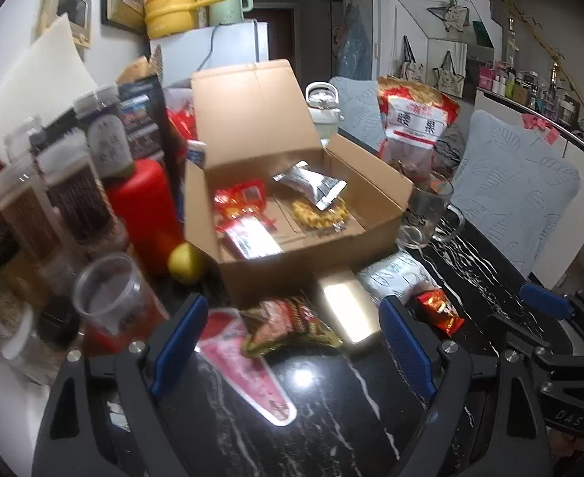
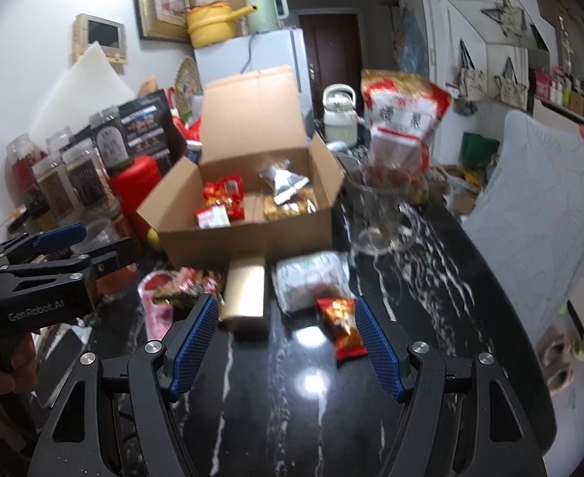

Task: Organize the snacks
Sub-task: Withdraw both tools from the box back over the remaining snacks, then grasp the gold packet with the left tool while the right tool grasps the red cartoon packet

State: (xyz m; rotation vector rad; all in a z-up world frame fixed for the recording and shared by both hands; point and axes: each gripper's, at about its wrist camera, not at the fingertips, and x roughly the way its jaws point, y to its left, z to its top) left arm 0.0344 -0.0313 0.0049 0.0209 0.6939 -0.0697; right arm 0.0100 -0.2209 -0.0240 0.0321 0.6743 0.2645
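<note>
An open cardboard box (image 1: 371,183) (image 2: 172,230) stands on the black marble table and holds red, silver and yellow snack packets (image 1: 248,214) (image 2: 220,202). In front of it lie a pink packet (image 1: 252,365), a green-red packet (image 1: 288,324) (image 2: 180,290), a gold box (image 1: 347,306) (image 2: 246,292), a white pack (image 1: 395,274) (image 2: 311,278) and a small red packet (image 1: 441,310) (image 2: 341,328). My left gripper (image 1: 292,342) is open over the pink and green-red packets. My right gripper (image 2: 288,342) is open, with the small red packet by its right finger (image 2: 379,346).
Jars (image 1: 73,198) and a red canister (image 1: 144,206) crowd the left side, with a lemon (image 1: 184,264) and a plastic cup (image 1: 109,290). A glass mug (image 1: 427,214) (image 2: 379,214) and a big red snack bag (image 1: 415,127) (image 2: 403,127) stand right of the box. Pale blue cushions (image 1: 518,183) lie beyond the table edge.
</note>
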